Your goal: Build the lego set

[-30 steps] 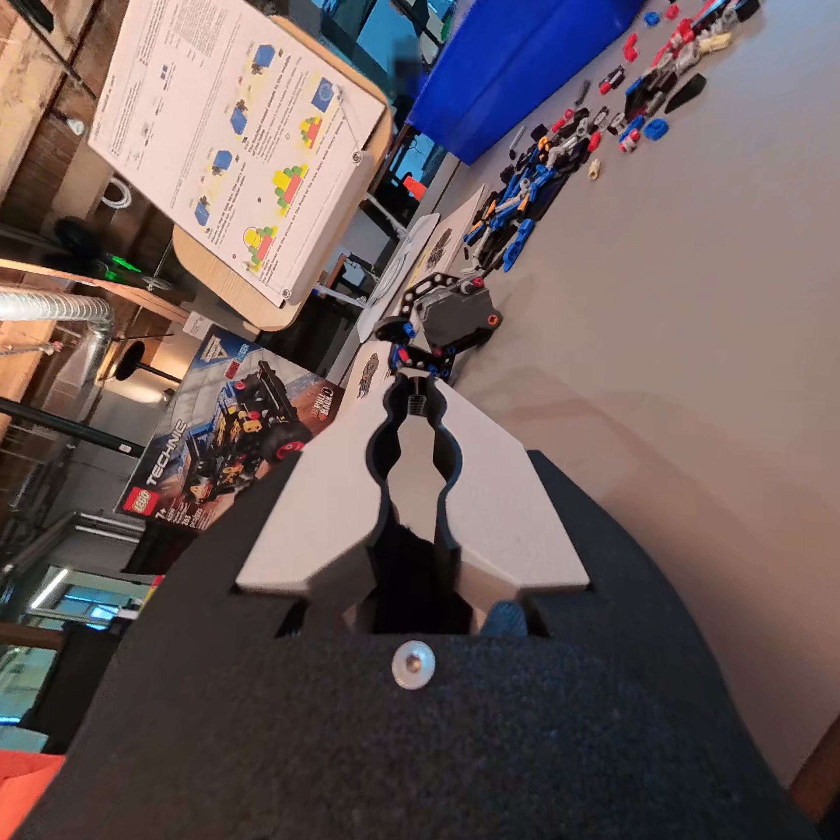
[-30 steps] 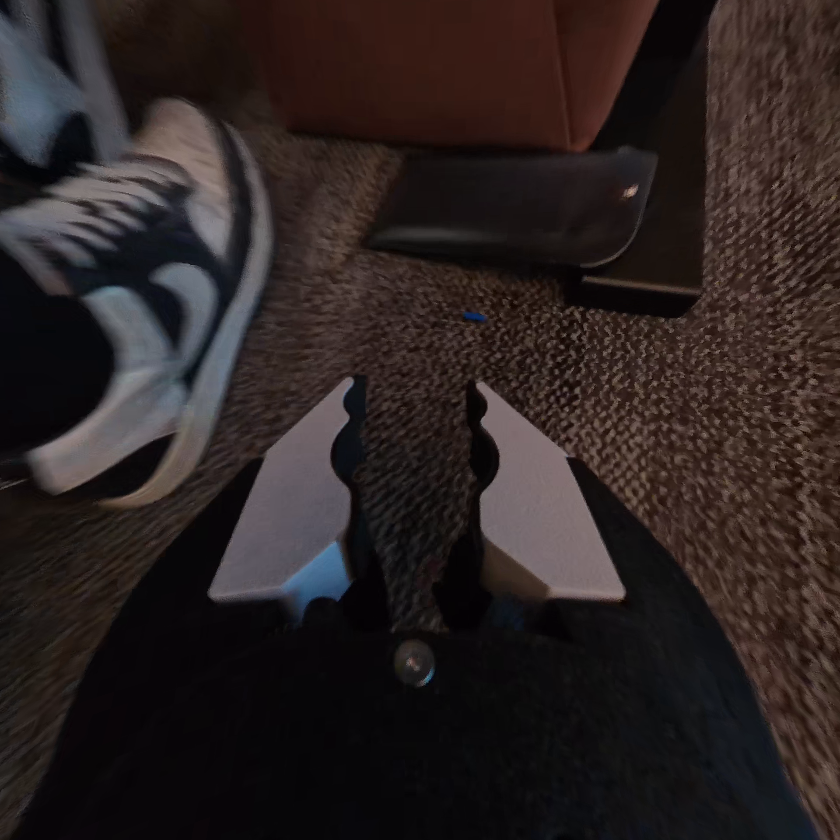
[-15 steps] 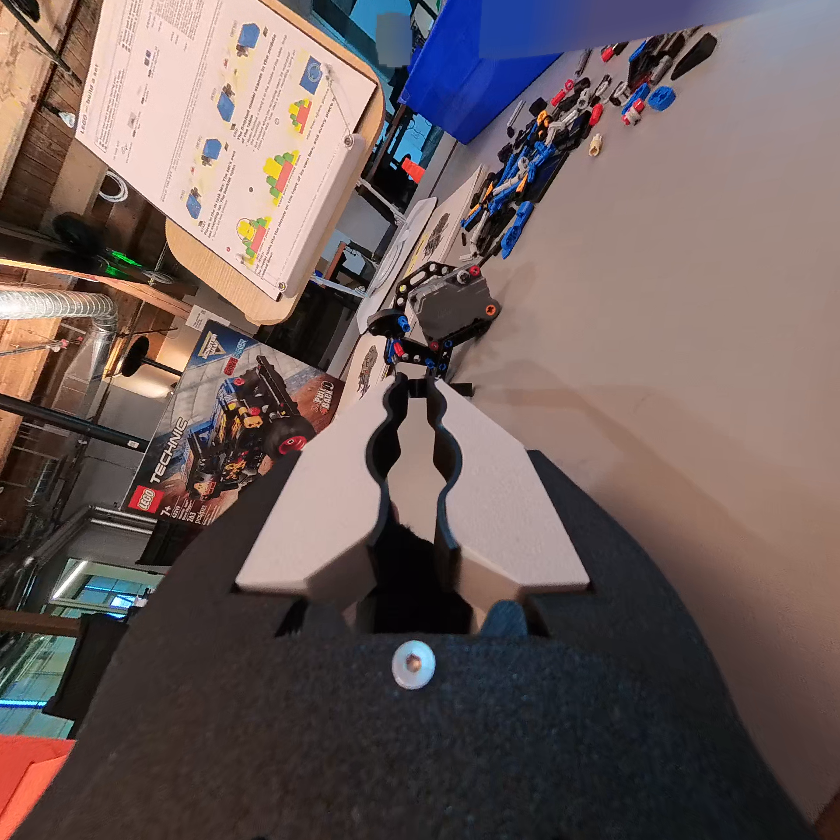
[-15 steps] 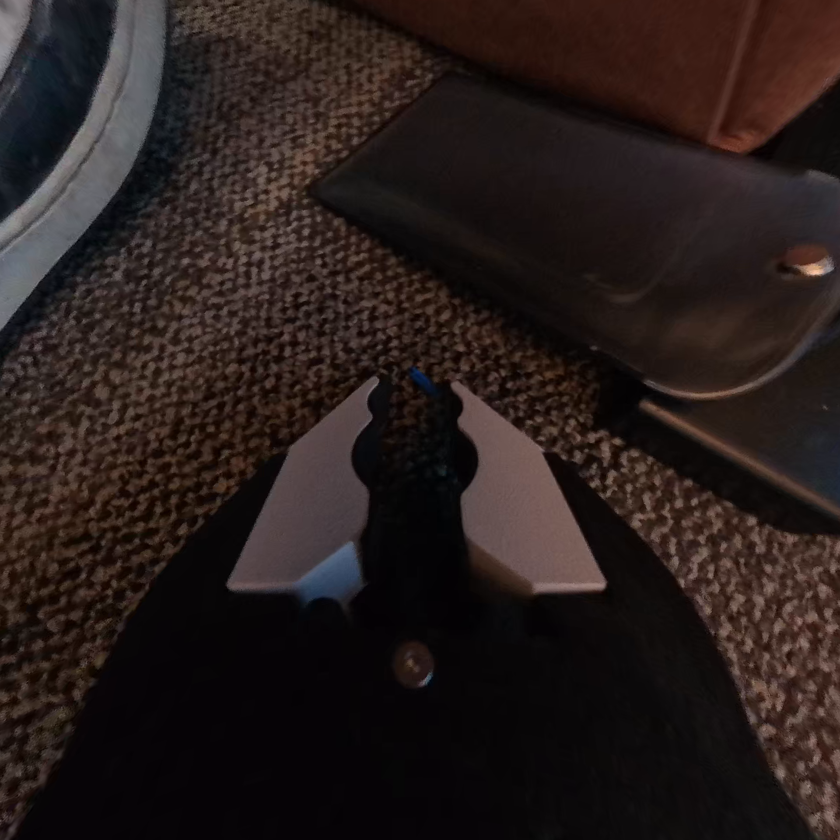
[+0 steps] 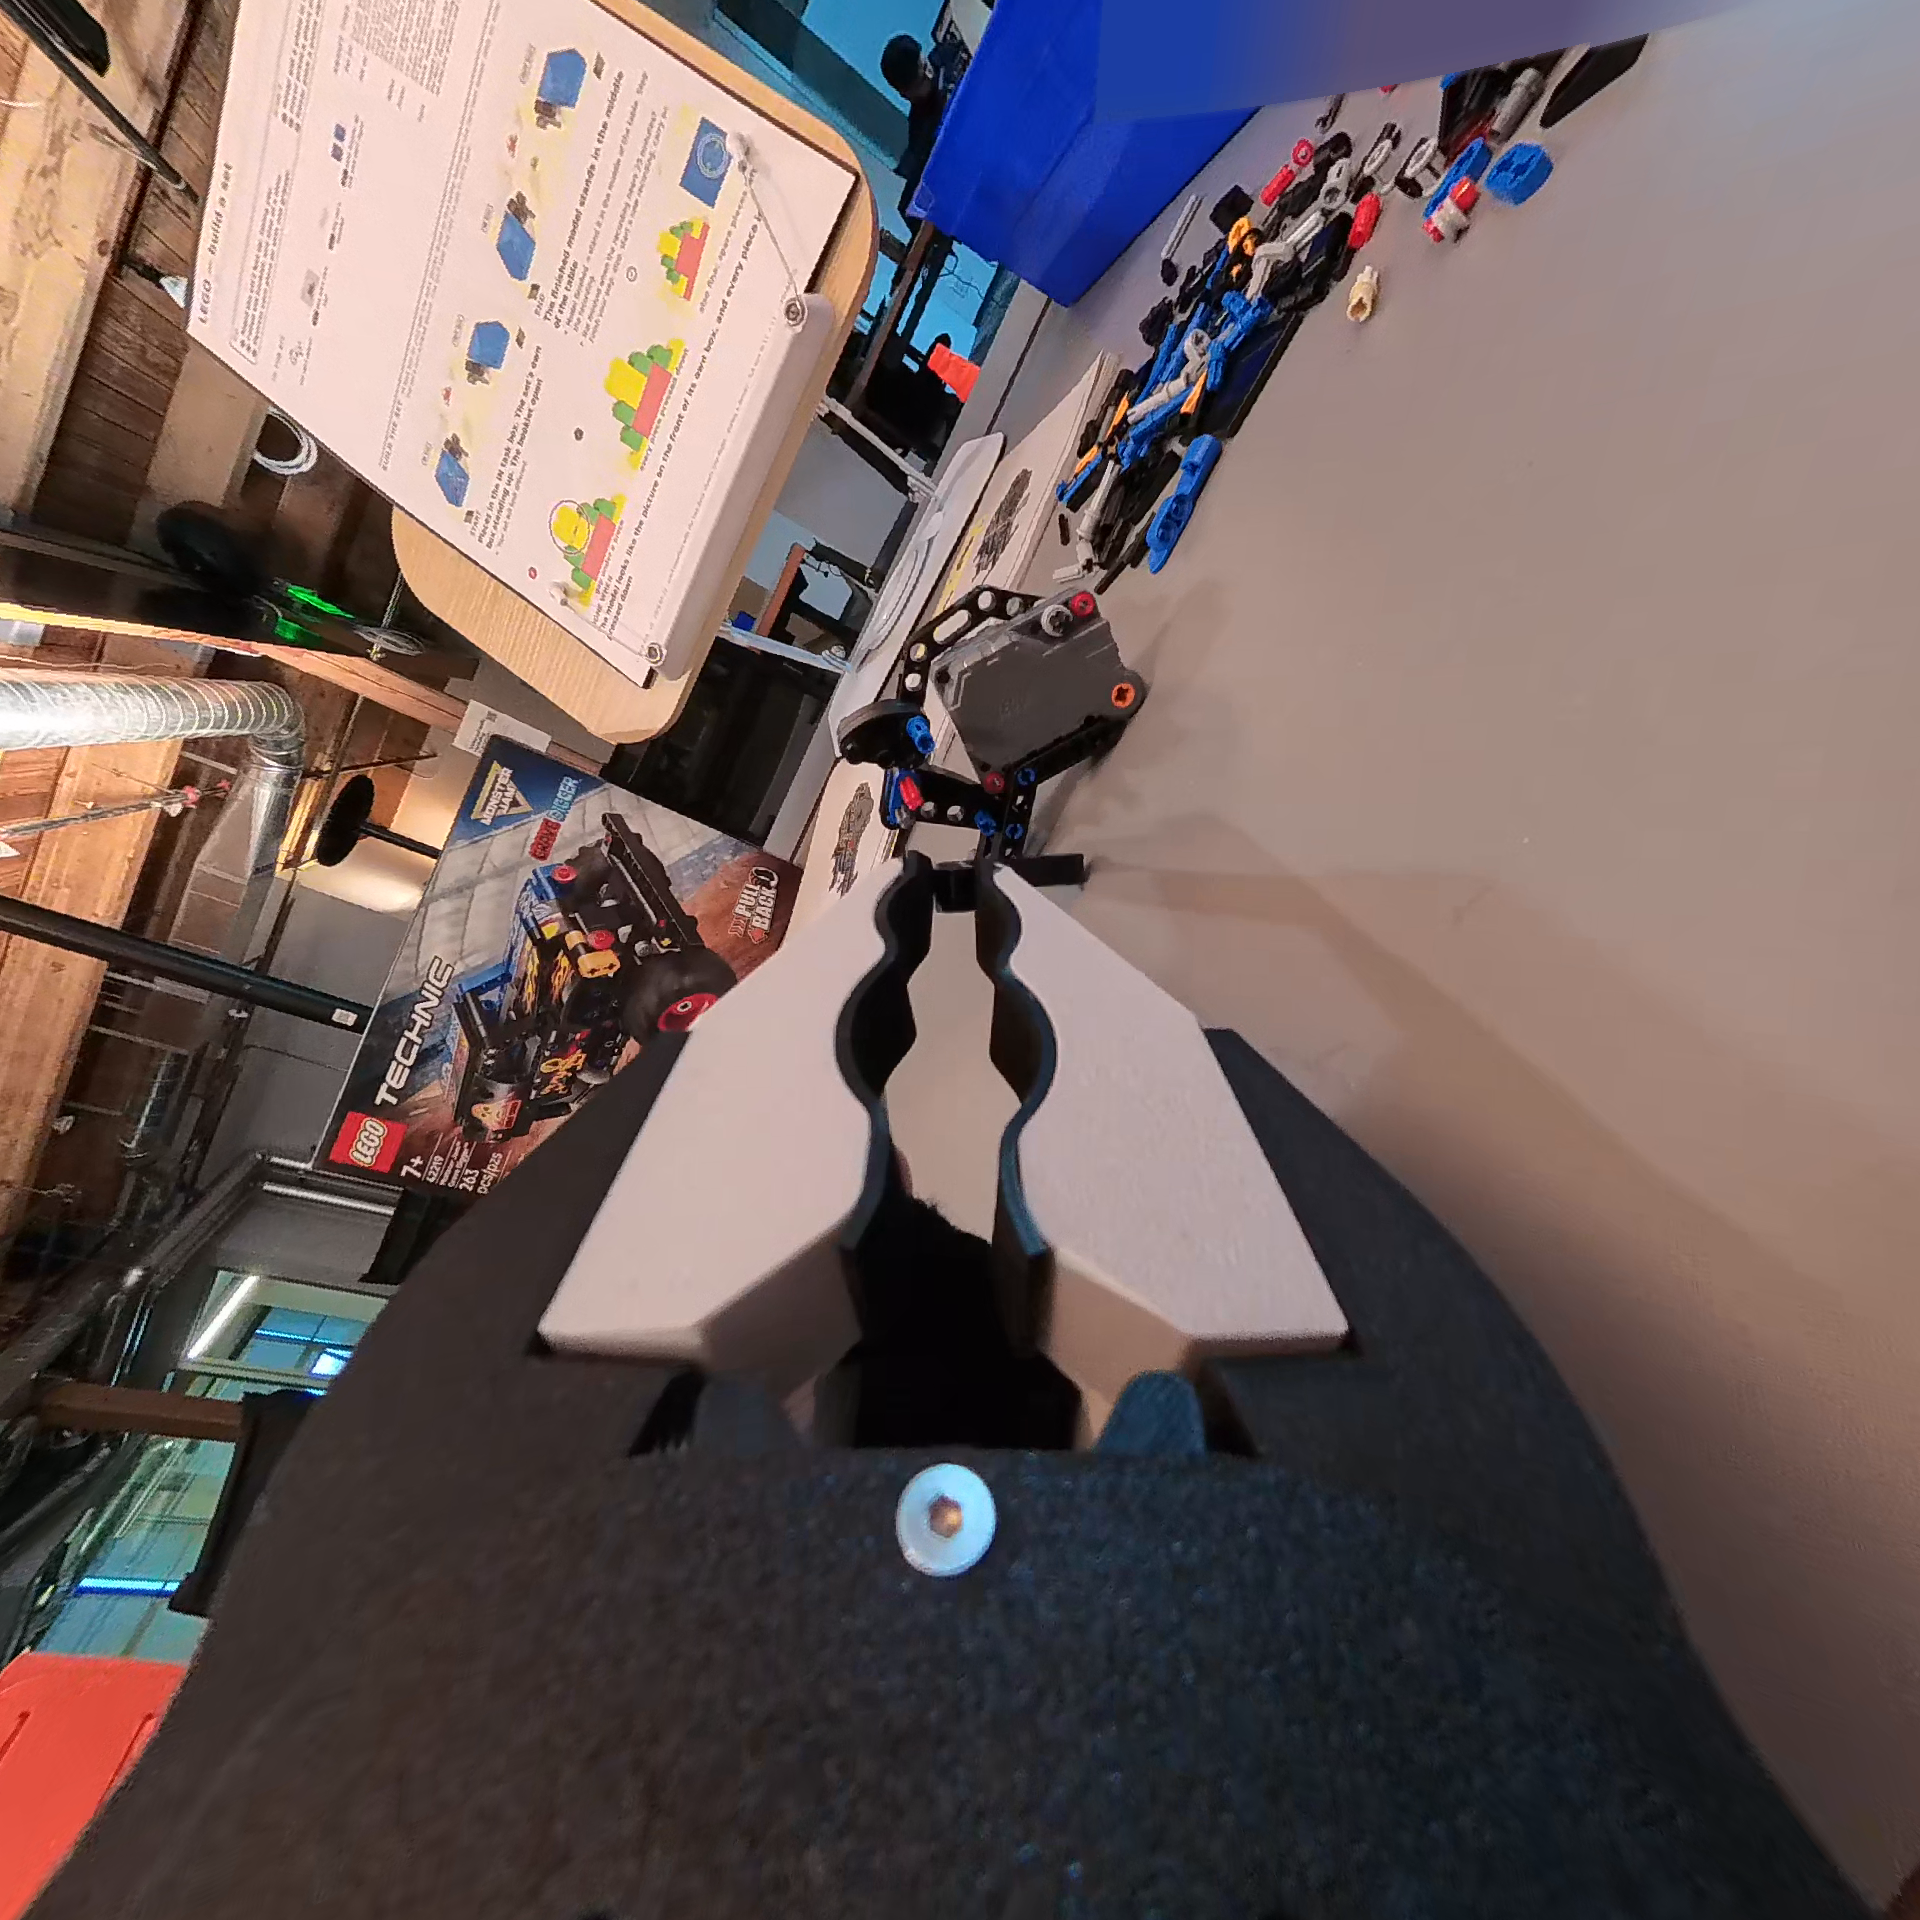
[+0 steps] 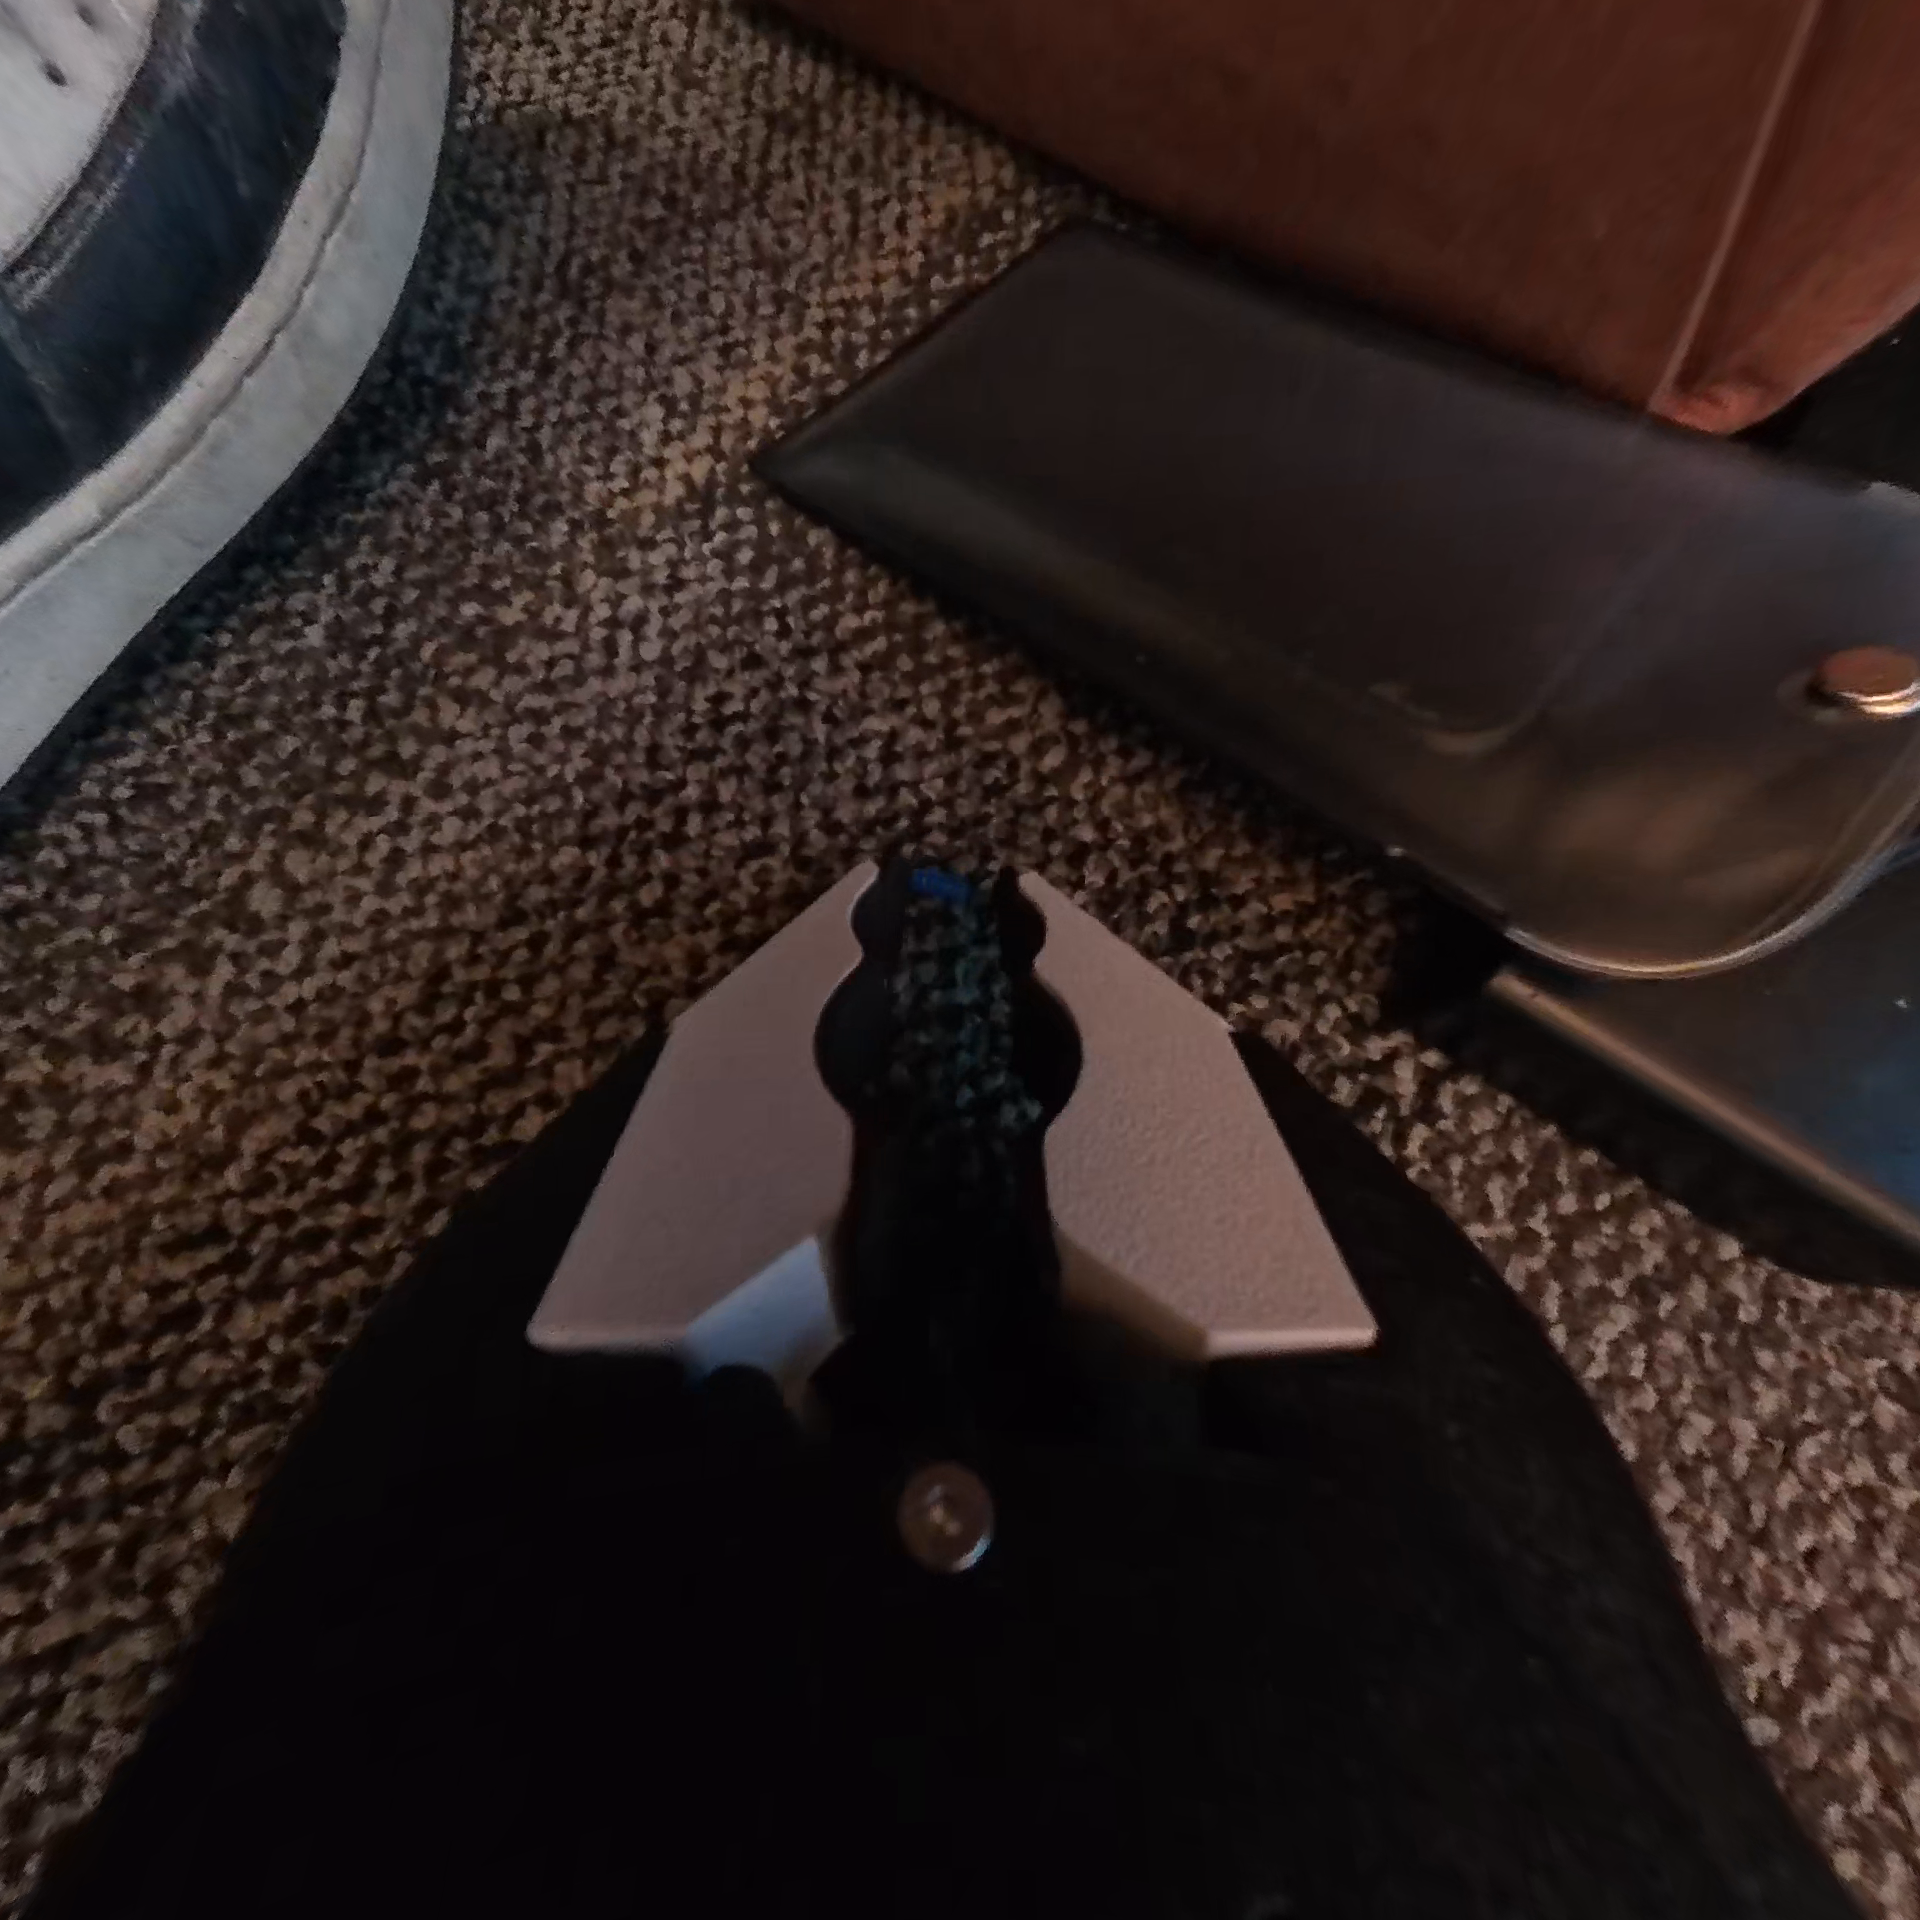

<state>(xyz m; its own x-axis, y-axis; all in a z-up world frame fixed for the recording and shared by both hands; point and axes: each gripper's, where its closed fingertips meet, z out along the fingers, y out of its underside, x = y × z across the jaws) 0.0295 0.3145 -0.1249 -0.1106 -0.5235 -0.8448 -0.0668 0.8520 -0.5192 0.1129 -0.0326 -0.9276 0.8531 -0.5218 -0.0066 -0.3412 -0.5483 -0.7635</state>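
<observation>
We see a beige desk (image 5: 1558, 727) and speckled carpet (image 6: 520, 727). Left tool (image 5: 948, 883) pinches a black piece on the half-built grey-black lego model (image 5: 1018, 717) on the desk. Right tool (image 6: 940, 888), nearly closed, nips a tiny blue piece (image 6: 935, 884) at floor level.

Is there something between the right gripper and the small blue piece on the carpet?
Nothing visible stands between them. The right gripper is down at the carpet with the small blue piece right between its fingertips. The shoe and the black foot plate lie off to the sides.
</observation>
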